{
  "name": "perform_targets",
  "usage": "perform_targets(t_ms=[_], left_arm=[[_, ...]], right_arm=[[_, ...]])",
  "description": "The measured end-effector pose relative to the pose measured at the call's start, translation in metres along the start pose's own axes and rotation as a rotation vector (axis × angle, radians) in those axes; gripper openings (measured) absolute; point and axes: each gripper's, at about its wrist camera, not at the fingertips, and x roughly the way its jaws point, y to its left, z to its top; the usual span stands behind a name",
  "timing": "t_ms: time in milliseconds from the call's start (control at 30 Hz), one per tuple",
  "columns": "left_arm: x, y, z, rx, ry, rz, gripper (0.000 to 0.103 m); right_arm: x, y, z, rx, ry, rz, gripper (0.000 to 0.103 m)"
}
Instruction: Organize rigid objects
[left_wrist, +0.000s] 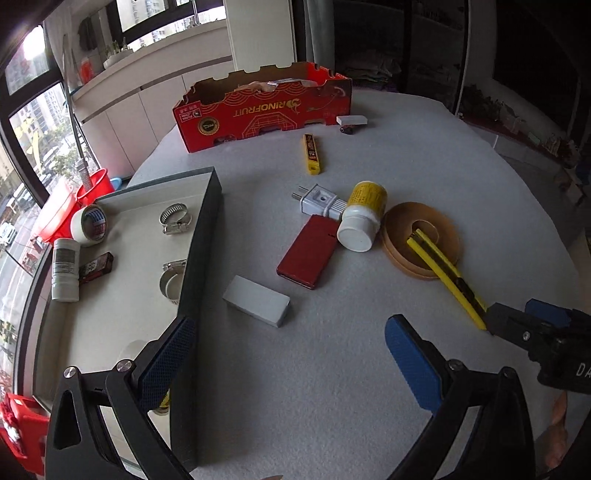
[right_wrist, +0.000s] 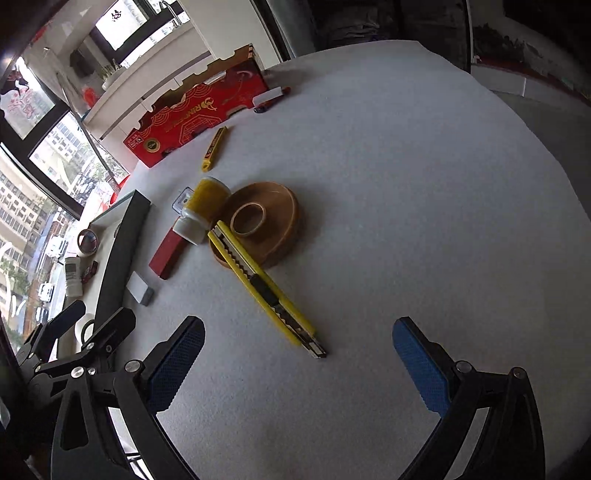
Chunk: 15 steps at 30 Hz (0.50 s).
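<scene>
A yellow utility knife (right_wrist: 266, 288) lies on the grey table, its far end resting on a brown tape roll (right_wrist: 264, 223). My right gripper (right_wrist: 299, 365) is open and empty, just short of the knife's near end. It shows in the left wrist view (left_wrist: 524, 325) beside the knife (left_wrist: 447, 277). My left gripper (left_wrist: 288, 365) is open and empty, above the table next to the dark tray (left_wrist: 201, 236). A yellow bottle (left_wrist: 360, 218), white plug (left_wrist: 319, 201), red box (left_wrist: 306, 256) and grey box (left_wrist: 256, 301) lie loose on the table.
The tray holds a tape roll (left_wrist: 88, 225), a white bottle (left_wrist: 65, 269), a small dark pack (left_wrist: 96, 267) and two hose clamps (left_wrist: 175, 218). A red cardboard box (left_wrist: 262, 107) stands at the back. A yellow blade case (left_wrist: 311, 153), white block (left_wrist: 351, 119) and small dark item (left_wrist: 347, 130) lie near it.
</scene>
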Motion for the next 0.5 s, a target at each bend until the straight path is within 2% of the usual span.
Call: perform_targets(t_ms=[167, 333, 500], left_arm=[[0.02, -0.007, -0.013, 0.012, 0.009, -0.067, 0.103], [0.03, 0.011, -0.025, 0.048, -0.002, -0.046, 0.103], [0.035, 0.02, -0.022, 0.085, -0.027, -0.065, 0.103]], right_arm=[[0.001, -0.01, -0.011, -0.015, 0.011, -0.02, 0.102], [0.003, -0.005, -0.015, -0.055, 0.002, -0.025, 0.102], [0.011, 0.012, -0.017, -0.14, -0.003, -0.042, 0.102]])
